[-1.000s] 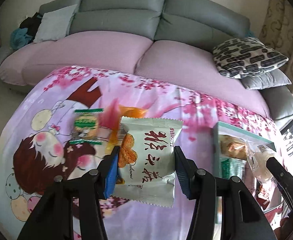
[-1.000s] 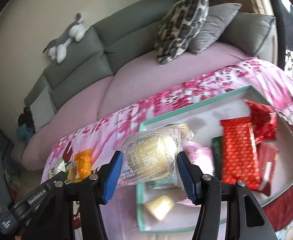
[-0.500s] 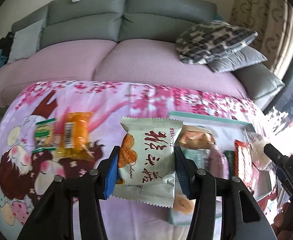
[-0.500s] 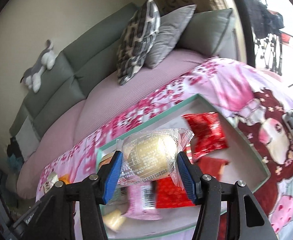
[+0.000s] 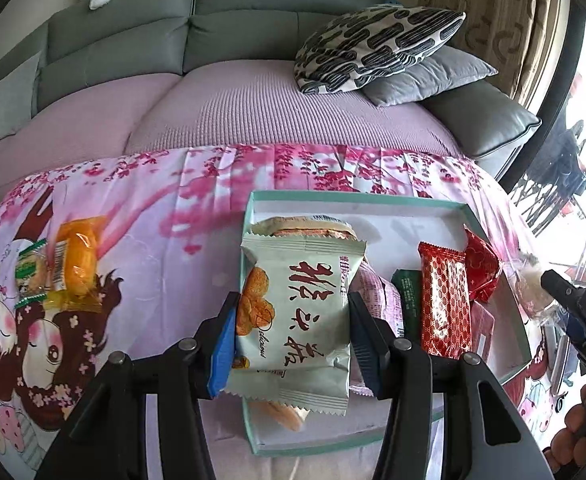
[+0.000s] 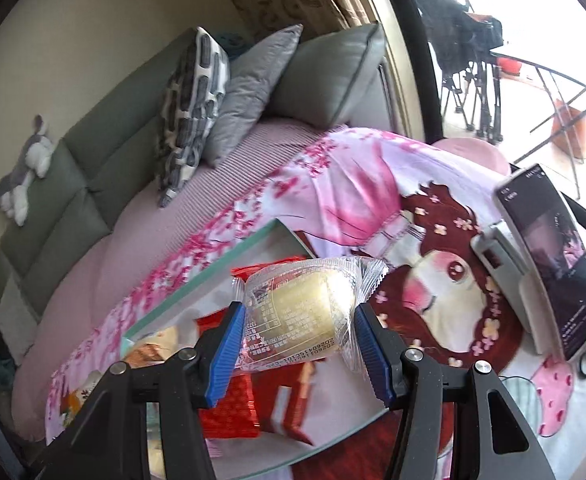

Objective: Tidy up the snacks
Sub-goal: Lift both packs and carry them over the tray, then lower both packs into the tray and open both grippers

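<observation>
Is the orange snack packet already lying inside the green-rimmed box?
No. The orange snack packet lies on the pink cloth, well to the left of the green-rimmed box.

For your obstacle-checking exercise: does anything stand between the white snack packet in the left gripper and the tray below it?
No barrier shows. The white snack packet hangs over the tray, though snacks already lie beneath it.
</observation>
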### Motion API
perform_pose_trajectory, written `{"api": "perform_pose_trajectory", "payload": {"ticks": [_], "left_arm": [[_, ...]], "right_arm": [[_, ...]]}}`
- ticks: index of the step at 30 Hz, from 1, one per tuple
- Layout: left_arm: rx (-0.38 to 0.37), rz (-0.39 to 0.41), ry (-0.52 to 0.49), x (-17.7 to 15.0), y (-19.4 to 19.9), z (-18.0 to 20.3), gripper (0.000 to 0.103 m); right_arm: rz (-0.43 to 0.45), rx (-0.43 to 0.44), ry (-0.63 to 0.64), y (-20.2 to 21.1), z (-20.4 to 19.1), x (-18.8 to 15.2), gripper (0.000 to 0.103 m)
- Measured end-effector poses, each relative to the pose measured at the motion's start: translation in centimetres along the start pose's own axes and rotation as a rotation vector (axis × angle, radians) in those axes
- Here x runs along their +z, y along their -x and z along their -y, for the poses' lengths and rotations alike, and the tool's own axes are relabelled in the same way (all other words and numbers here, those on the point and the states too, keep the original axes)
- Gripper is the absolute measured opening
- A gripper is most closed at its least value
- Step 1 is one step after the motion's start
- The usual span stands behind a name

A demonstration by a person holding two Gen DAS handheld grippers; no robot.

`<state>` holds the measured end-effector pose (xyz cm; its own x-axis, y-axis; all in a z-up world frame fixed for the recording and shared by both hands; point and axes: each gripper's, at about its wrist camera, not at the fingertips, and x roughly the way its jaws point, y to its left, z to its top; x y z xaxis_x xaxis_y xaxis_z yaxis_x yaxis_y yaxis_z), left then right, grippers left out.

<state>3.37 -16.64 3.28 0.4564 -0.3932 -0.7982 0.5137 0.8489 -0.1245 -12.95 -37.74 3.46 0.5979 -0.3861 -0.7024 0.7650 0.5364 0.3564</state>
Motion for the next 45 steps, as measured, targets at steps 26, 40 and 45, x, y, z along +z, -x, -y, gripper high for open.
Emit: {"api": "perform_pose_trajectory", "payload": {"ticks": [26,40,45], "left_arm": [[-0.026,-0.040,-0.025,0.0,-4.0,2.5,0.054],[-0.011,-0.026,0.007,0.7,-2.1,1.2,0.071],[0.038,-0.035,0.053,0.9,-1.9,-0.2,0.083]], "right_arm": [[-0.077,0.035,0.074,-4.1,-2.0,-1.7,0.062],[-0.100,0.023,0.109,-4.1,-2.3,-1.6,0.080],[-0.073,0.034,0.139,-3.7,-2.9,-1.6,0.103]]}}
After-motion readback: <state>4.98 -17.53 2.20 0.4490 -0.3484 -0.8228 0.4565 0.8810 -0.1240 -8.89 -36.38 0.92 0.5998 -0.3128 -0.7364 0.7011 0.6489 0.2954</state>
